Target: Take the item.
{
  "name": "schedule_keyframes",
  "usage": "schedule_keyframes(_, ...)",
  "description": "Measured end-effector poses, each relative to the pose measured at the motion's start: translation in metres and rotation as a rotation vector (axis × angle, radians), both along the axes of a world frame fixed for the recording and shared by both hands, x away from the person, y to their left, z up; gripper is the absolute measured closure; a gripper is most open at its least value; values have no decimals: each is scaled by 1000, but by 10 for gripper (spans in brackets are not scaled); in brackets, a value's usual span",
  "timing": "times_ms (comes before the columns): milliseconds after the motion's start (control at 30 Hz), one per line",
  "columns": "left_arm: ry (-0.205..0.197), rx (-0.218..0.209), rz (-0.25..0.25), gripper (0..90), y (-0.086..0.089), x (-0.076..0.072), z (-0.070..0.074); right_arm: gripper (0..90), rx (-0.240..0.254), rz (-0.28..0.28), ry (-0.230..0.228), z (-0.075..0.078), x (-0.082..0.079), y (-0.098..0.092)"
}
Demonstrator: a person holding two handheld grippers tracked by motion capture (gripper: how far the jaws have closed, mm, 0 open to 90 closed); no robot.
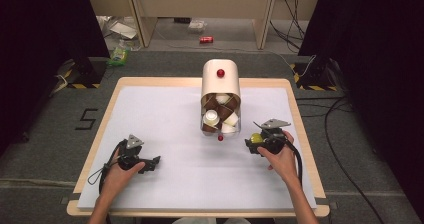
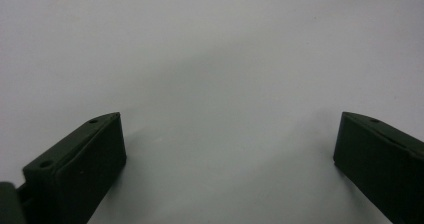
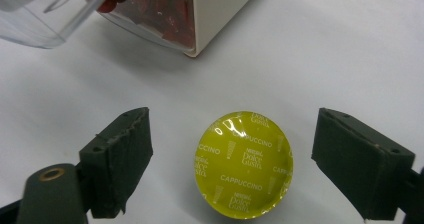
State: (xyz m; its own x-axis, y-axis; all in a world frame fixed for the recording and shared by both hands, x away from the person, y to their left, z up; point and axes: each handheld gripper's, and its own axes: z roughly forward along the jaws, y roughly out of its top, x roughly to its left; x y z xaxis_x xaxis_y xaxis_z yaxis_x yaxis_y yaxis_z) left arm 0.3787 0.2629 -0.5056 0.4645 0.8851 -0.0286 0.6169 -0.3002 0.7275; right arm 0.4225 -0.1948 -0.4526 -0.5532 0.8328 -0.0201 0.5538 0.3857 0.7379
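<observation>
I find the right gripper (image 1: 256, 145) at the right side of the white paper sheet (image 1: 175, 134) that covers the wooden table (image 1: 295, 104), just right of the near end of the capsule container. Its jaws are released and stand wide apart. A round yellow-green foil-topped coffee capsule (image 3: 244, 164), printed "Cappuccino", lies flat on the sheet between them, clear of both pads, with a gap on either side. In the high view I see the same capsule (image 1: 256, 137) as a small yellow spot at that gripper's tip.

The cream, rounded container with a clear plastic drawer (image 1: 220, 96) stands at the middle far part of the sheet. A red knob (image 1: 220, 73) sits on its top, and a second red knob (image 1: 220, 138) marks the near end of the drawer. The drawer is drawn out toward me and holds brown and white capsules (image 1: 218, 115) in a loose heap.

The left gripper (image 1: 150, 165) rests at the near left of the sheet, well apart from the container. Its jaws are also released, with bare white paper between them.
</observation>
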Motion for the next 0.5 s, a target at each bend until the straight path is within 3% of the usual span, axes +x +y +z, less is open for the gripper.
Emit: schedule_keyframes(500, 0, 0, 0, 0, 0, 0, 0, 157, 4, 8, 0, -2, -24, -2)
